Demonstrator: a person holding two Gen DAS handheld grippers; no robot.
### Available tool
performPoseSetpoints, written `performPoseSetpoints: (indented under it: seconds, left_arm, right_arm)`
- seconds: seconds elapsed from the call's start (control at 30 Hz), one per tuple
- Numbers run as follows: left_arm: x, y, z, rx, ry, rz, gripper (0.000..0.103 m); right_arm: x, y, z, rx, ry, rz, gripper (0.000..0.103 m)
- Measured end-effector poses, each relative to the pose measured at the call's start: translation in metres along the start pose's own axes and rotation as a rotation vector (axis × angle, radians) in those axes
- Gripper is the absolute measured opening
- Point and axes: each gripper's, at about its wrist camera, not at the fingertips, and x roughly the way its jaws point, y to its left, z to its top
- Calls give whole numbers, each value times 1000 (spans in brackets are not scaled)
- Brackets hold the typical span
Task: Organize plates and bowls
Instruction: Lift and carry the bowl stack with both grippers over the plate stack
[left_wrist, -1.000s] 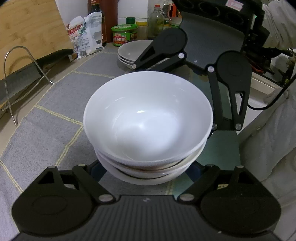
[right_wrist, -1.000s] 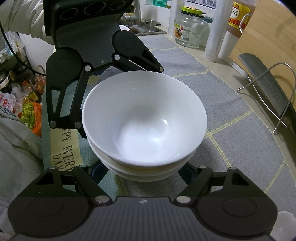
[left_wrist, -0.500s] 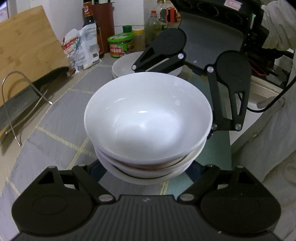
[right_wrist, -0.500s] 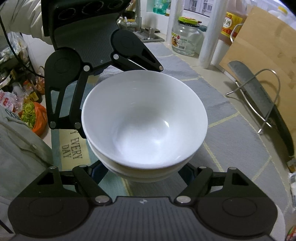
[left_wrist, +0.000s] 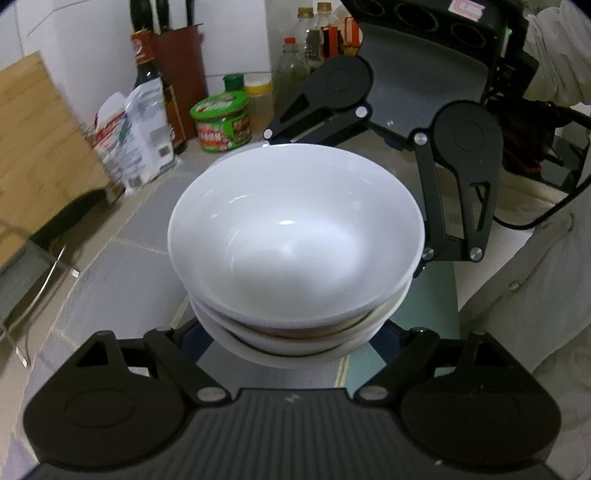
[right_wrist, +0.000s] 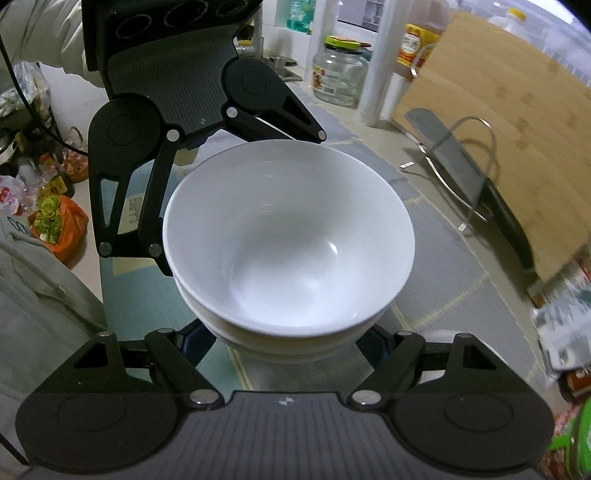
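Note:
A stack of white bowls (left_wrist: 295, 243) fills the middle of both views and also shows in the right wrist view (right_wrist: 288, 243). It is held up off the grey mat between my two grippers, which face each other. My left gripper (left_wrist: 291, 332) clasps the lower bowls on one side, its fingertips hidden under the stack. My right gripper (right_wrist: 288, 339) clasps the opposite side in the same way. A stack of white plates (left_wrist: 236, 155) peeks out behind the bowls' far rim in the left wrist view.
A grey mat (left_wrist: 122, 258) covers the counter. A green-lidded tub (left_wrist: 221, 122), a snack bag (left_wrist: 133, 144) and bottles stand at the back. A bamboo board (right_wrist: 509, 147), a knife on a wire rack (right_wrist: 465, 173) and a glass jar (right_wrist: 340, 74) line the wall.
Both grippers have carried the bowl stack along the counter towards the plates and the jars at the back. The plates are now mostly hidden behind the bowls. The grip is unchanged.

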Motion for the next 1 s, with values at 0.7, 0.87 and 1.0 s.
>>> performPoseSetpoints:
  seconds: [0.7, 0.87, 1.0]
  left_arm:
    - [90, -5, 85, 86, -34, -31, 87]
    - [106, 0, 93, 84, -28, -40, 87]
    - [114, 4, 96, 79, -19, -40, 87]
  right_arm:
    - [-45, -69, -80, 57, 28, -102, 85]
    - [-43, -83, -91, 68, 39, -103, 85]
    - [-40, -90, -96, 72, 45, -100, 85]
